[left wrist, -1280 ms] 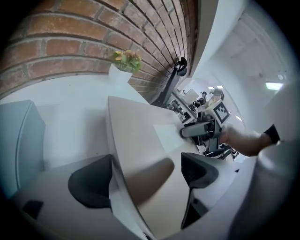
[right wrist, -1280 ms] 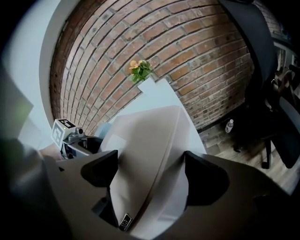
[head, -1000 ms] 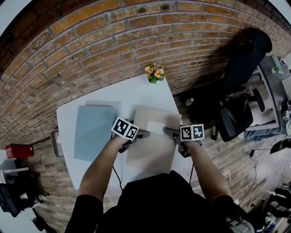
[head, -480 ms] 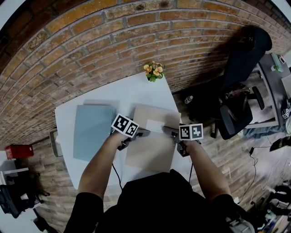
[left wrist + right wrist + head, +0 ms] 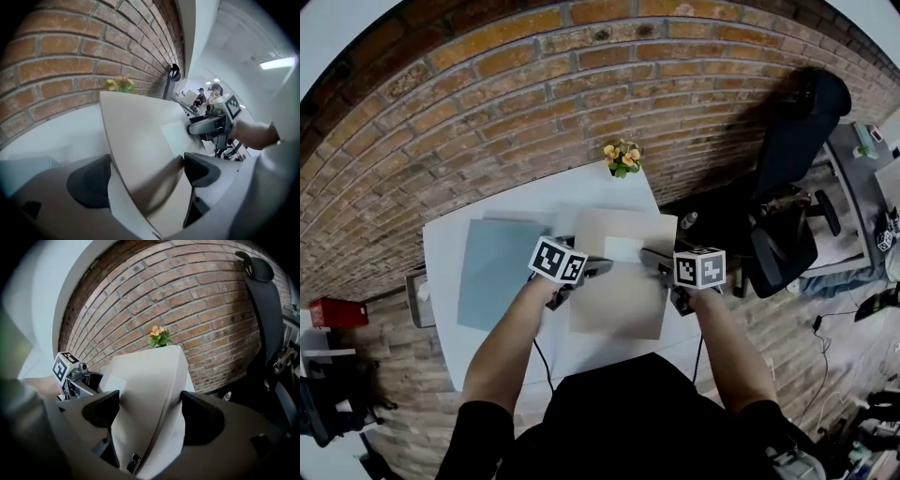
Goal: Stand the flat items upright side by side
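Jaw pads hid both side edges of the beige book [image 5: 619,292], which was raised off the white table [image 5: 441,281] on the near side of the potted flowers [image 5: 622,157]; its underside was unseen. The left gripper [image 5: 598,268] and right gripper [image 5: 651,257] each pinched one edge, the right jaws having just been closing on it. The cover was matte, rectangular and bore a white label [image 5: 623,248]. A grey-blue book [image 5: 497,272] lay flat, left of the flowers.

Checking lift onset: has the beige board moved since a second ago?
Yes. The beige board has risen off the table; its far edge is now nearer the flowers.
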A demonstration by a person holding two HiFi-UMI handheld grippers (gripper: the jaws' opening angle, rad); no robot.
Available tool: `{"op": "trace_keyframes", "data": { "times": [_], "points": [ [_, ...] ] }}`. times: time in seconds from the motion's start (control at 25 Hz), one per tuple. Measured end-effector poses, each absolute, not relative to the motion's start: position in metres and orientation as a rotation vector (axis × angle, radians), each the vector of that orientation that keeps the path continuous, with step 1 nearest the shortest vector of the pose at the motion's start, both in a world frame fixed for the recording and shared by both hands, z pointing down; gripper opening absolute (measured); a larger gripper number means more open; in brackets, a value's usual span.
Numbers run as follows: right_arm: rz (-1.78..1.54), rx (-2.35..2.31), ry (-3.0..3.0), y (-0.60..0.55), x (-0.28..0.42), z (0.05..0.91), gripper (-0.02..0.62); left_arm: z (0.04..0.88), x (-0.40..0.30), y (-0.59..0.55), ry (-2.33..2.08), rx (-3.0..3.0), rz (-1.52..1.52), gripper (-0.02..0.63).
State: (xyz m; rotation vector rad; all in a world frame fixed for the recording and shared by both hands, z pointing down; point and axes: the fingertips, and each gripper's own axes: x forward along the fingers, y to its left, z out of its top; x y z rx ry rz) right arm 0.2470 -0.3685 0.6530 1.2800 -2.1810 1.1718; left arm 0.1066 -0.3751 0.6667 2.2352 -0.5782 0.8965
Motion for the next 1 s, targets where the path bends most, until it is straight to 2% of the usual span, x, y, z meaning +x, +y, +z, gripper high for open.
{"op": "trace_keyframes", "data": {
  "times": [0.24,1.0],
  "points": [
    [0.941,1.316,-2.272,-0.382,0.24,0.605,0.422,0.622,0.097,-0.385,-0.684,2.343,0.851,0.505],
    [0.418,1.468,-2.409,-0.378,0.23,0.505,0.379,0.539,0.075,-0.395,-0.987,2.681,0.864,0.416]
  ]
}}
